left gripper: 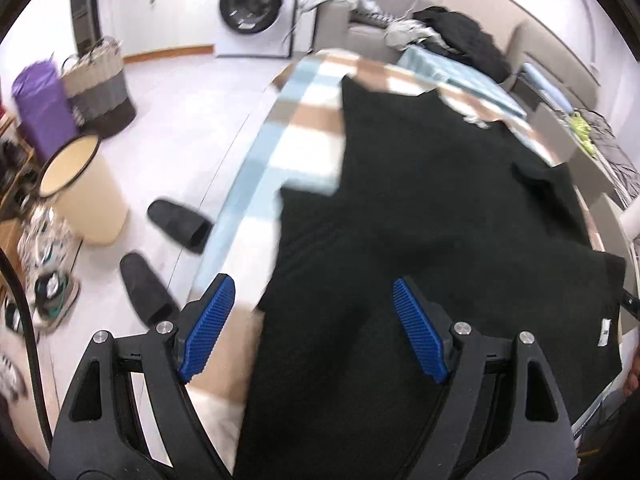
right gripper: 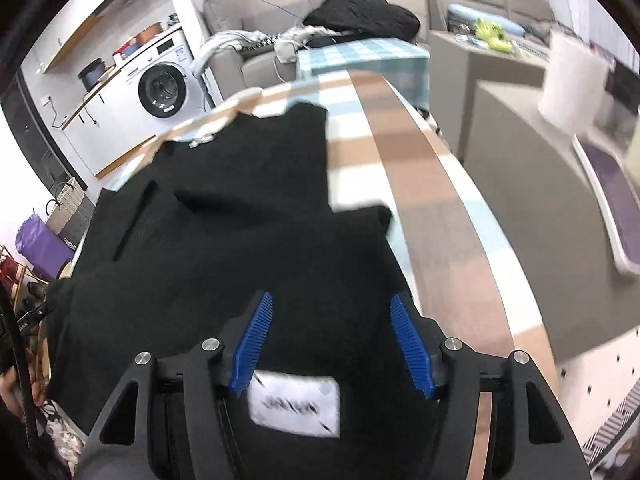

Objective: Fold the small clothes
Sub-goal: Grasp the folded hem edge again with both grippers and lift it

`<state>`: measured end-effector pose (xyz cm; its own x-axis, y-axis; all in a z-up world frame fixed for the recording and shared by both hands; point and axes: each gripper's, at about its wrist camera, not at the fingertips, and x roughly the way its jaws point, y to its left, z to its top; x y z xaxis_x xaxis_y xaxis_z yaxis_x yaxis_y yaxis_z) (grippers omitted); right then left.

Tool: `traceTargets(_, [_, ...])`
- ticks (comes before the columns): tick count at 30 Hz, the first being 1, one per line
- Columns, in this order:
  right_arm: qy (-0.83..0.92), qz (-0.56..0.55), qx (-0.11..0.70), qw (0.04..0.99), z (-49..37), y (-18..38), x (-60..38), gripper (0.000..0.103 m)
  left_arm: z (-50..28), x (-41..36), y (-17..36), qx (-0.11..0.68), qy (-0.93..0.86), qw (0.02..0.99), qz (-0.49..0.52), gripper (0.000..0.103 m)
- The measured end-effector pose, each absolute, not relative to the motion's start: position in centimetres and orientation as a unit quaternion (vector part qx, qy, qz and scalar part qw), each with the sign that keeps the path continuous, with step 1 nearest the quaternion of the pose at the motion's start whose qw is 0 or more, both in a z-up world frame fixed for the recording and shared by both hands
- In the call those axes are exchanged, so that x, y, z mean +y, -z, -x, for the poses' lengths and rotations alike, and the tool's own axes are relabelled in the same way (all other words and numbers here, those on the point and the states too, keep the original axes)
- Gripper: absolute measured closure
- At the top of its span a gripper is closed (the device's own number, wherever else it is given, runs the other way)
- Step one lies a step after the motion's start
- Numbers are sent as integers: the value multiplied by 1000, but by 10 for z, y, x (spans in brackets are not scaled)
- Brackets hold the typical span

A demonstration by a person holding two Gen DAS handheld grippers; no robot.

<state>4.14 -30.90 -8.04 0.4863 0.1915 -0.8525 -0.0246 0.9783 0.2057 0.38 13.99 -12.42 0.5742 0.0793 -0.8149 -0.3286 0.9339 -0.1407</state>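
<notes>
A black garment [left gripper: 420,200] lies spread and partly folded on a table covered with a checked blue, brown and white cloth [left gripper: 304,120]. My left gripper [left gripper: 312,284] hangs open over the garment's near left edge, with nothing between its blue pads. In the right wrist view the same garment [right gripper: 240,240] fills the table's [right gripper: 400,160] left side. My right gripper [right gripper: 331,298] stands open above its near edge, pads apart and gripping nothing. A white sewn label [right gripper: 294,402] shows just below the fingers. Both views are blurred.
Two black slippers [left gripper: 180,226] and a cream bin [left gripper: 86,192] stand on the floor at left, with a woven basket [left gripper: 100,84] and purple bag [left gripper: 42,108] behind. A washing machine [left gripper: 254,8] and clothes heaped on a sofa [left gripper: 460,36] lie beyond. A paper roll [right gripper: 574,80] stands right.
</notes>
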Motion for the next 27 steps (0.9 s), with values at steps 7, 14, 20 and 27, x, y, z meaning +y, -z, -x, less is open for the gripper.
traceTargets(7, [-70,-81,510,854,-31,97,-320,40,19,145,140,469,-116,861,161,23])
traceTargets(14, [-53,-95,509,854,-25,99,-334,40,24,129,142,474,-108,862,146,28])
traceTargets(20, [-83,-103,509,851,-24,105,-327,62,30,128,137,459,-101,869,151,71])
traceTargets(27, [-118,-95,453,879,-13,79,-320,95,41,135,118,405,-98,891,177,99])
